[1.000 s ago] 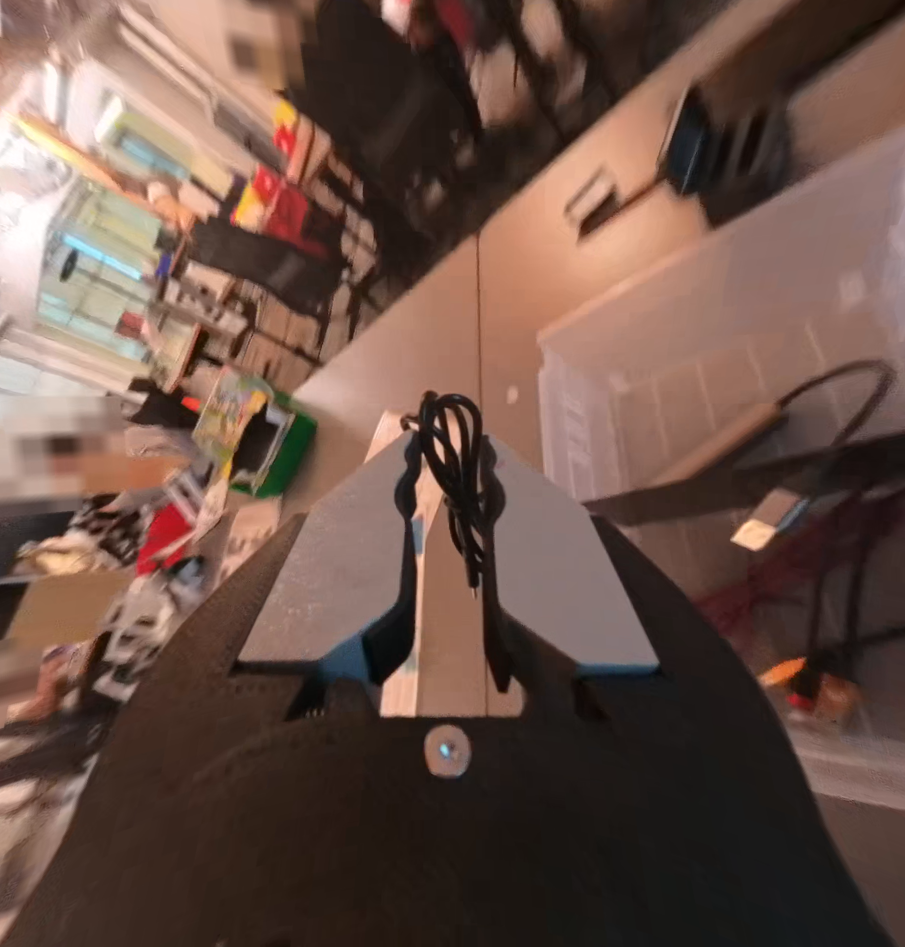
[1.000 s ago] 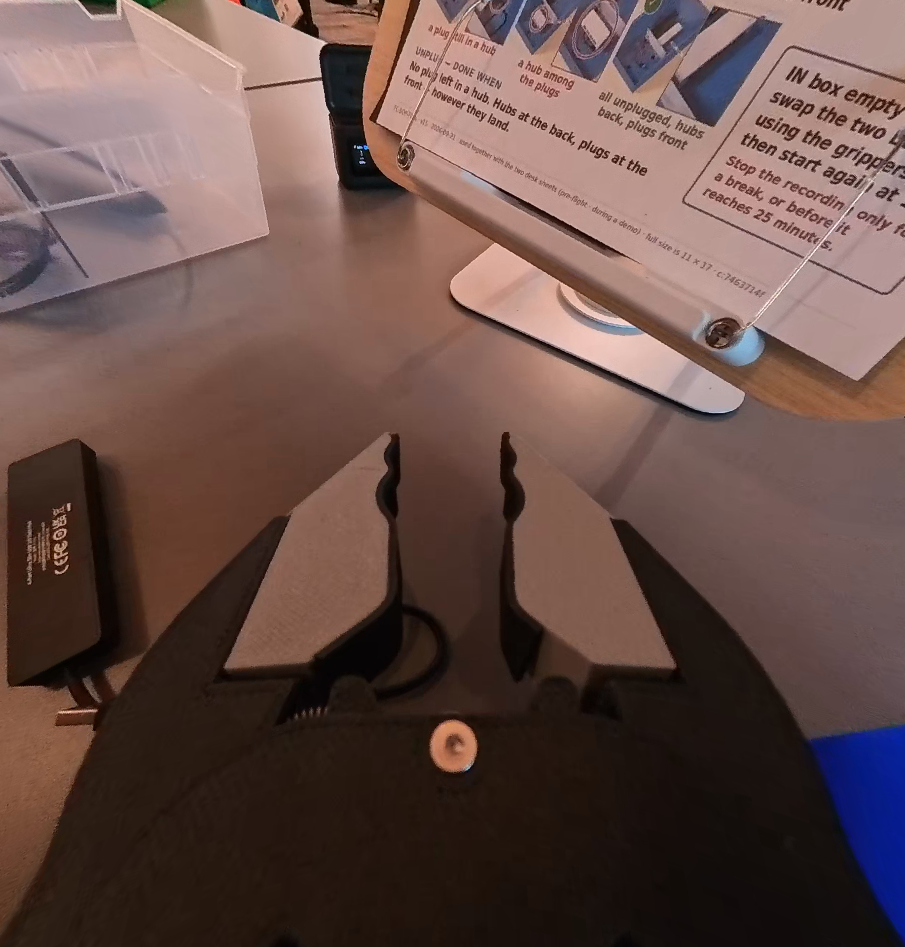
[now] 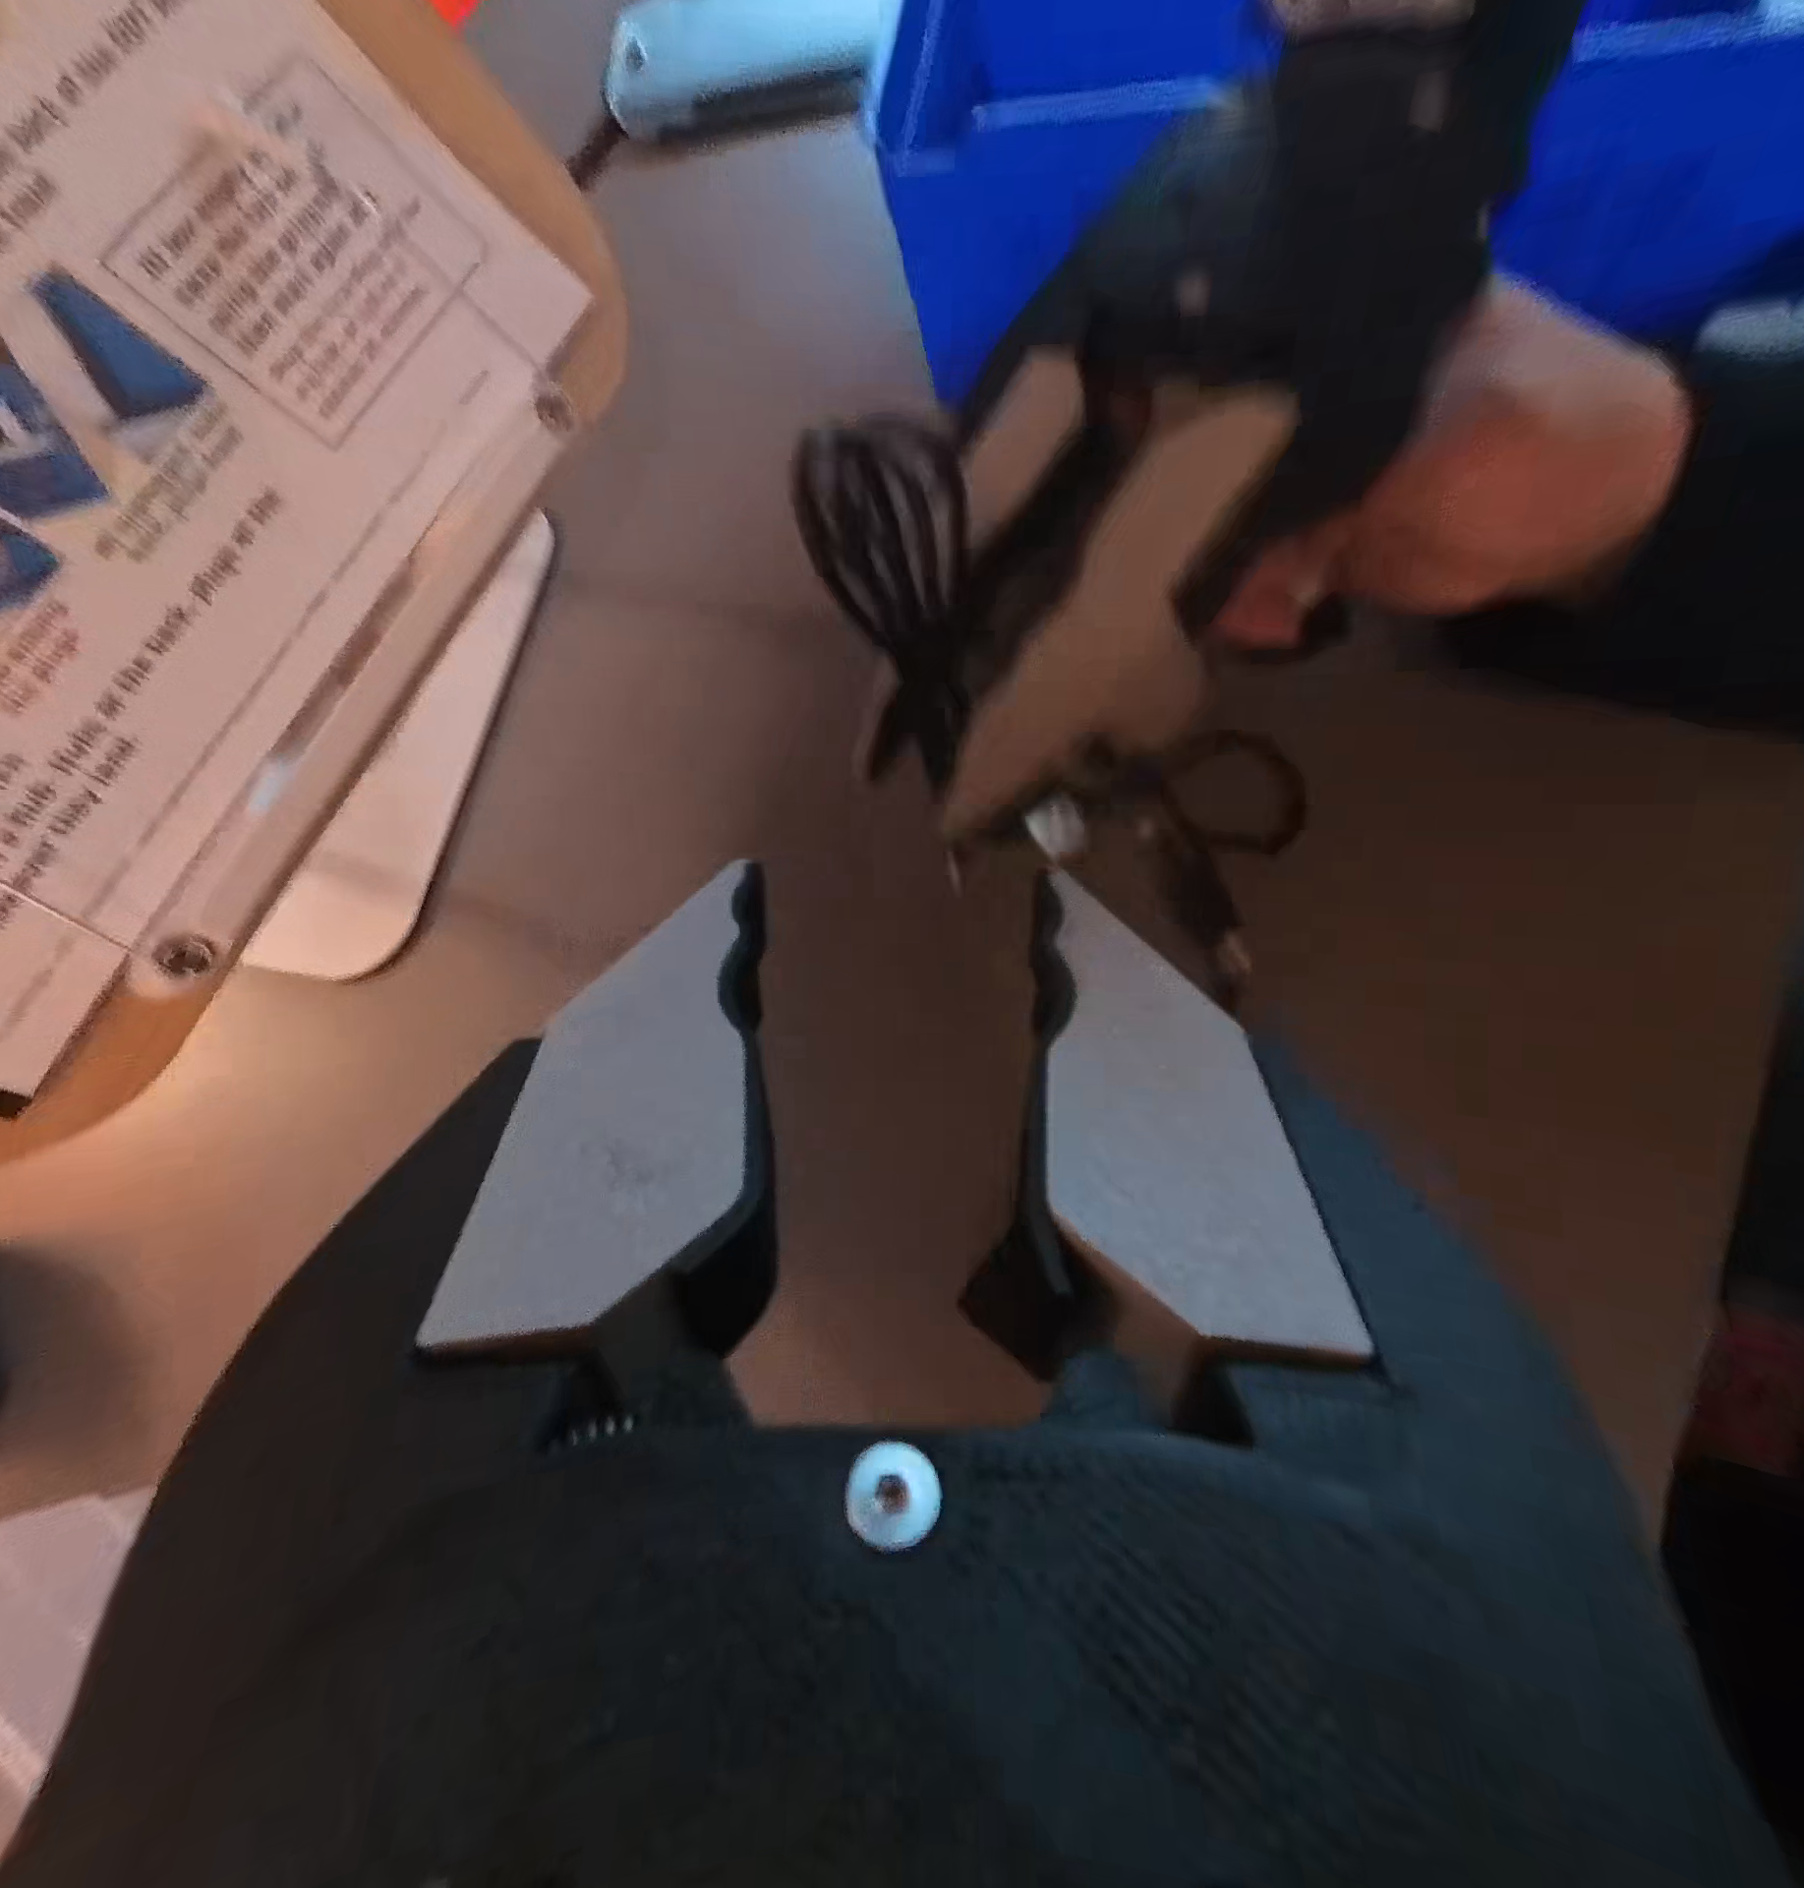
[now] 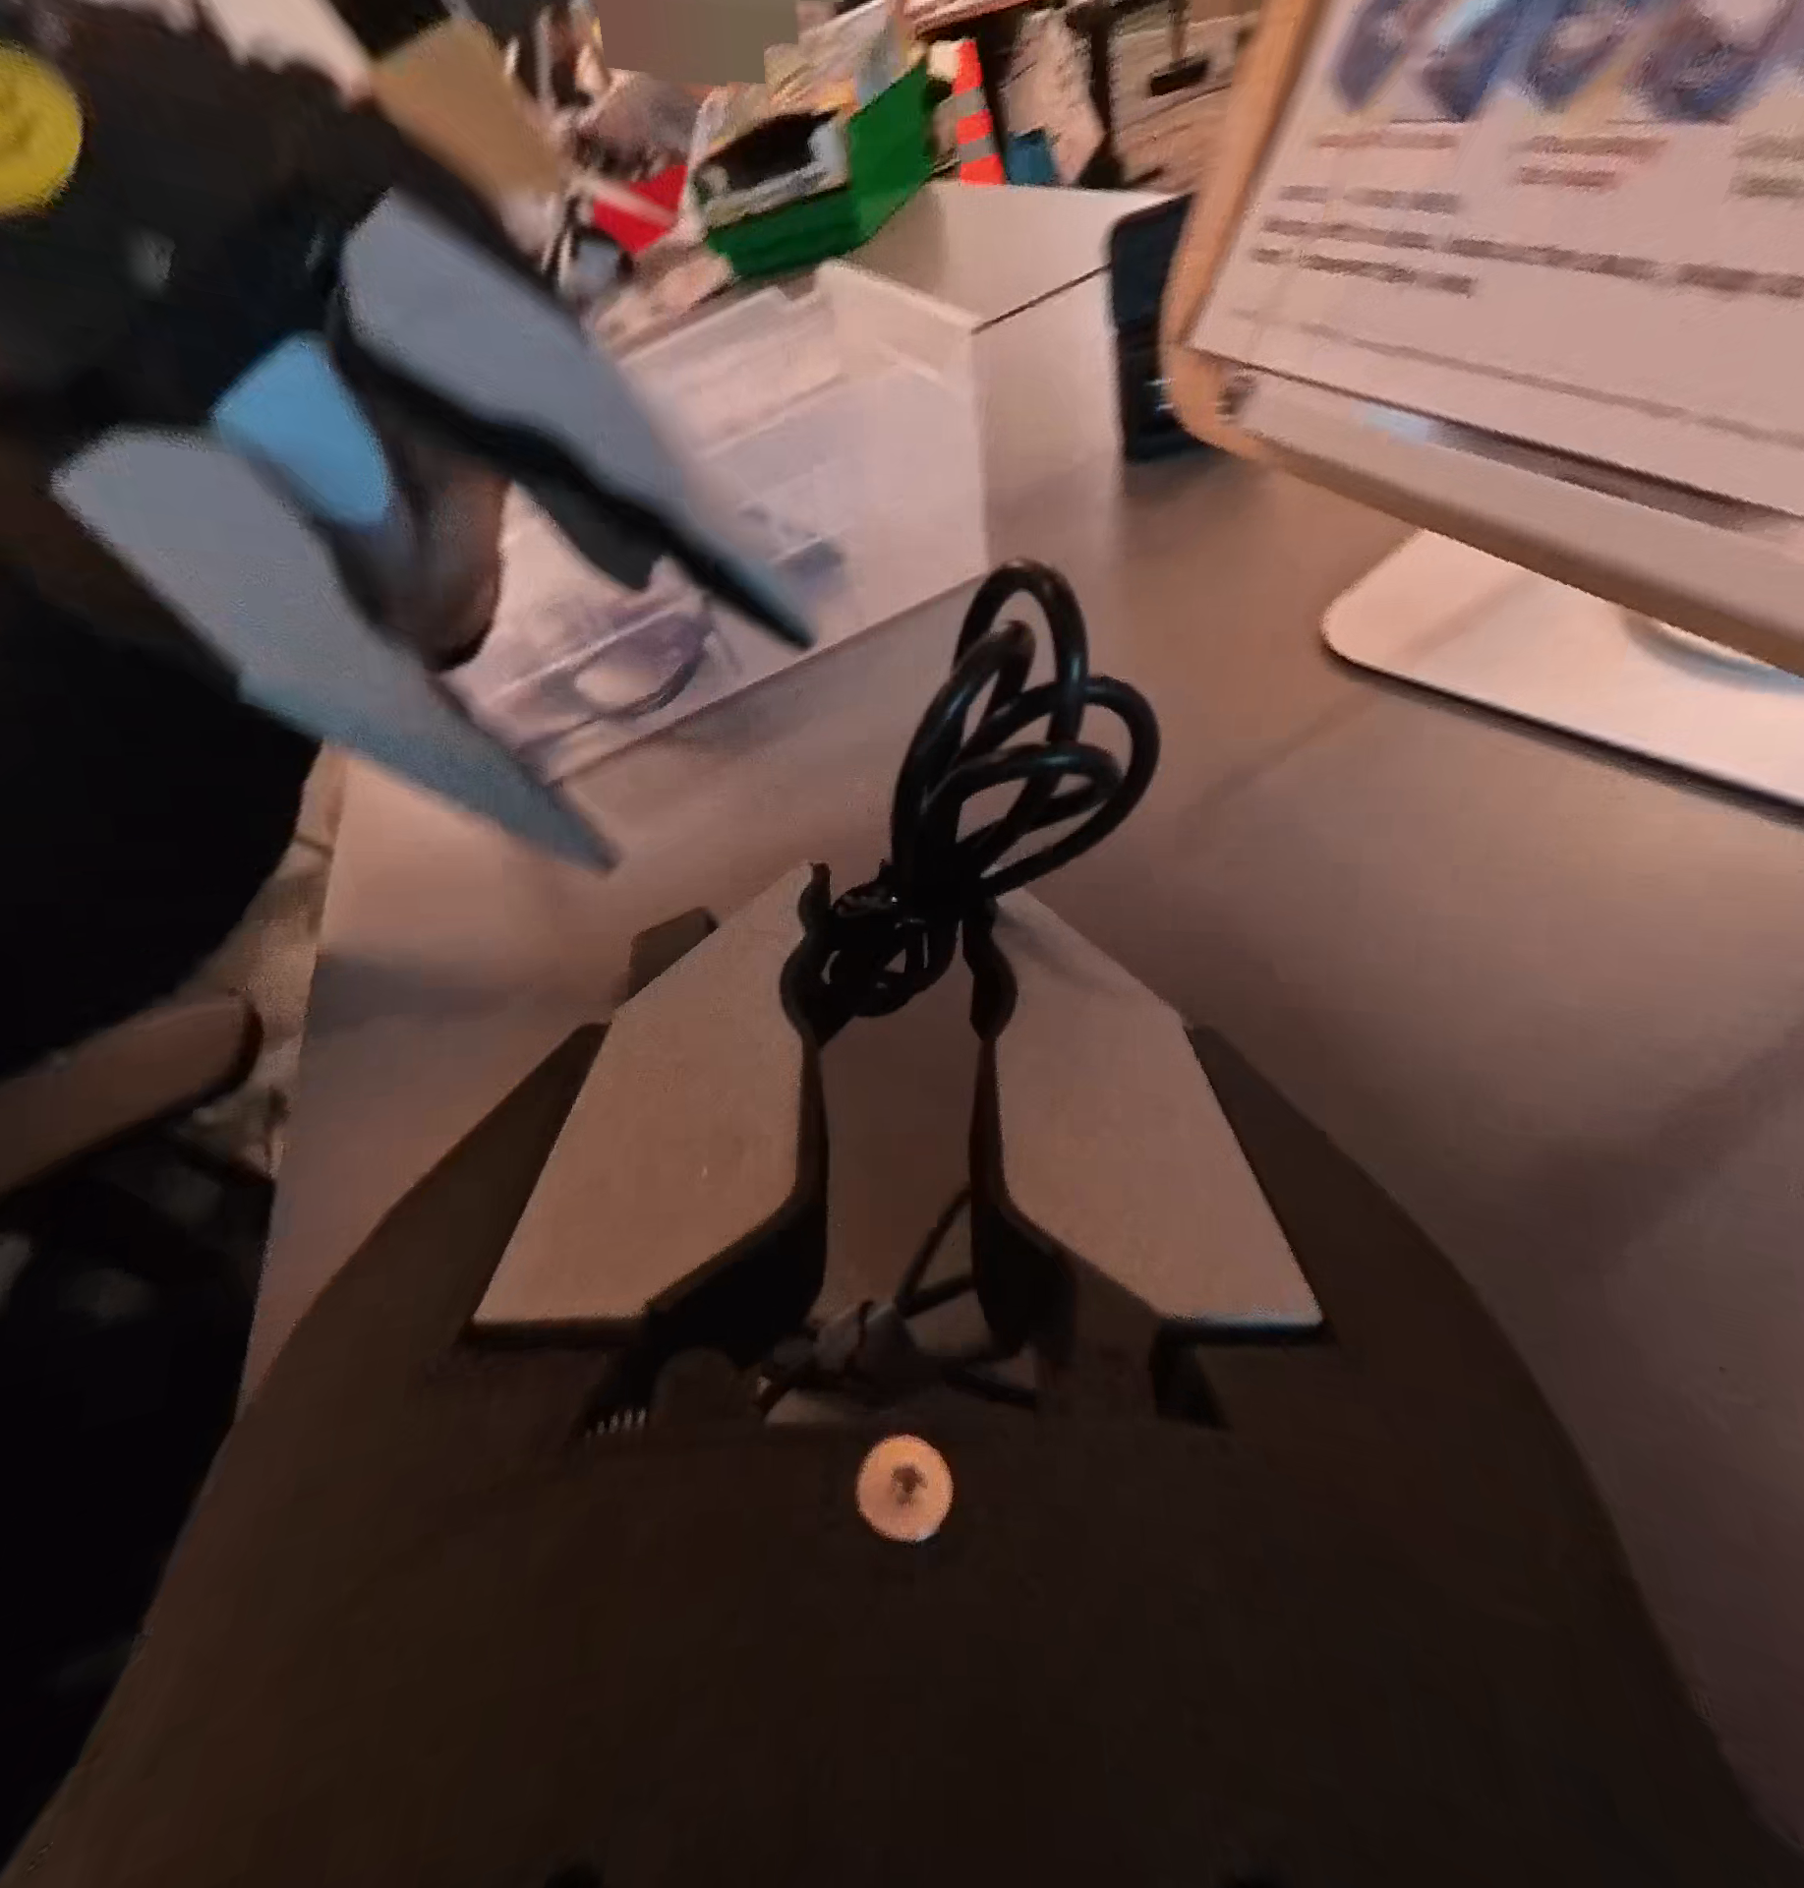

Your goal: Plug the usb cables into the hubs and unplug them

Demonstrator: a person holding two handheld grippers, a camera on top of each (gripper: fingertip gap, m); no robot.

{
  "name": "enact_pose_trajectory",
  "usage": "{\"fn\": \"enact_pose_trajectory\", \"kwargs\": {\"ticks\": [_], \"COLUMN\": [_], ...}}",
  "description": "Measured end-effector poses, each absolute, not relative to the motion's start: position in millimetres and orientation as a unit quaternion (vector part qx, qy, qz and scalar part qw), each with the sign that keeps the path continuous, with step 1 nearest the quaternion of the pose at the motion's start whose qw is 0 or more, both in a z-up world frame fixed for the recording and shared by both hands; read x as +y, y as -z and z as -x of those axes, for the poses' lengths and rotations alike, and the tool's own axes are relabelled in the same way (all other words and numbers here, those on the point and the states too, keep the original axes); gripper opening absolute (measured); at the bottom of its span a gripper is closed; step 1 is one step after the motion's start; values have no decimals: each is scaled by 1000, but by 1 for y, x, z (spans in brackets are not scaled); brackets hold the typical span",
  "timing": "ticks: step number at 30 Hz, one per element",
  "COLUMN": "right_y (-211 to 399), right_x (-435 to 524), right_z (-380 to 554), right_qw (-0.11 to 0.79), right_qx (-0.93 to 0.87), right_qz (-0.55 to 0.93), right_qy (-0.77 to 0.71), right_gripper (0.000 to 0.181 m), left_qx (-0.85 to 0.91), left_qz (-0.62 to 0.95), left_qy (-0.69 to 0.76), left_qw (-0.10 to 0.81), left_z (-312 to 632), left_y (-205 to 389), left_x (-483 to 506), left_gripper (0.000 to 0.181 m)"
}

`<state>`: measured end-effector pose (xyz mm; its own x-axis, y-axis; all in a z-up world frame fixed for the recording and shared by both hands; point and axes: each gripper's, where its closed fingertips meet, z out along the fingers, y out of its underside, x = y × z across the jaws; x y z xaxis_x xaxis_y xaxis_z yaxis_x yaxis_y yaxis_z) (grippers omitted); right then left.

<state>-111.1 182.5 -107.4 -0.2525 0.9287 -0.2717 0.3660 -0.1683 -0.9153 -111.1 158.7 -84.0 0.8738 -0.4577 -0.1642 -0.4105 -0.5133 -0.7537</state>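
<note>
Broadly, we take the grey table (image 4: 1388, 1022) as our landmark, and everything we see sits on it or hangs above it: toward its far side a wooden board carrying a printed instruction sheet (image 3: 213, 460) tilts on a white stand (image 4: 1551, 674), a clear plastic box (image 4: 775, 460) rests farther along the table from that stand, and a blue bin (image 3: 1030, 204) stands at the table's edge, behind the hand that holds the other tool. Our left gripper (image 3: 897, 899) hangs over bare tabletop with its fingers set well apart and nothing between them, so it is plainly spread and empty. Our right gripper (image 4: 897, 919) is above the table too, its fingers drawn in around a bundled black usb cable (image 4: 1020, 736), whose coiled loops rise beyond the fingertips while thinner strands trail back between the fingers. From the left wrist view the same bundle (image 3: 887, 531) shows beside the right gripper's tips, blurred, with a small metal plug (image 3: 1056, 822) and a loose loop of cable just under them, close to the table
</note>
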Motion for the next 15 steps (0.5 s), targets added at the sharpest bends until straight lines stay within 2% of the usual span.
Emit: {"fn": "enact_pose_trajectory", "kwargs": {"ticks": [2, 6, 10, 13, 15], "right_y": [108, 113, 121, 123, 130], "right_x": [203, 220, 219, 210, 203], "right_z": [108, 103, 103, 104, 106], "right_qw": [260, 225, 198, 181, 165], "right_qx": [-545, -498, -489, -504, -517], "right_qz": [587, 627, 639, 632, 632], "right_qy": [-538, -555, -559, -561, -554], "right_gripper": [23, 23, 24, 24, 25], "left_qx": [283, 333, 353, 343, 332], "left_qz": [881, 900, 913, 914, 919], "left_qy": [41, 43, 18, 75, 71], "left_qw": [376, 277, 203, 202, 198], "left_z": [109, 107, 119, 106, 107], "left_y": [106, 162, 199, 200, 200], "left_x": [136, 101, 85, 81, 80], "left_gripper": [59, 54, 63, 38, 37]}}
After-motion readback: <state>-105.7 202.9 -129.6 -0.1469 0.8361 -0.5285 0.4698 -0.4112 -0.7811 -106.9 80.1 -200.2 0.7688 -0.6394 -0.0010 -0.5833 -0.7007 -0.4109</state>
